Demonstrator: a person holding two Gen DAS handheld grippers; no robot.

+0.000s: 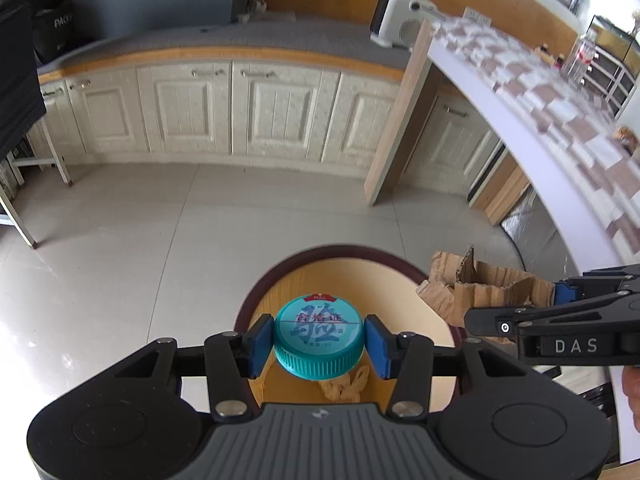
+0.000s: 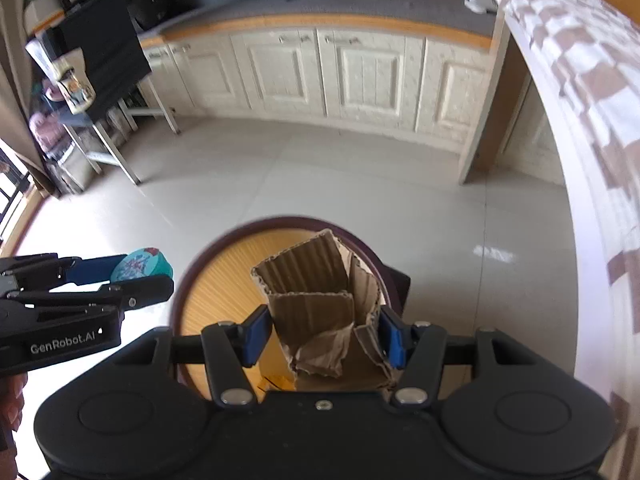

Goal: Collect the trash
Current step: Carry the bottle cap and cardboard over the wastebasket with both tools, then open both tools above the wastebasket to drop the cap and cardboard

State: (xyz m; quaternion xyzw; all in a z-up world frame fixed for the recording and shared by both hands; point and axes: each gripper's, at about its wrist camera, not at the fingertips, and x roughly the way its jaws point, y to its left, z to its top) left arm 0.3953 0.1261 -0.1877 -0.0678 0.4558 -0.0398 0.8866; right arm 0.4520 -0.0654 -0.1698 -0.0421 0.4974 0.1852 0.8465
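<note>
My left gripper (image 1: 319, 344) is shut on a teal bottle cap (image 1: 319, 336) with a printed label, held over the open mouth of a round bin (image 1: 280, 276) with a dark rim and yellow inside. My right gripper (image 2: 324, 338) is shut on a torn piece of brown corrugated cardboard (image 2: 316, 300), also held above the bin (image 2: 208, 256). The cardboard (image 1: 480, 288) and right gripper (image 1: 560, 300) show at the right of the left wrist view. The left gripper with the cap (image 2: 140, 266) shows at the left of the right wrist view. Crumpled paper (image 1: 344, 384) lies in the bin.
The bin stands on a pale tiled floor (image 1: 140, 240). A table with a checked cloth (image 1: 560, 112) runs along the right. Cream cabinets (image 1: 240, 112) line the far wall. A metal-legged rack (image 2: 100, 140) stands at the left.
</note>
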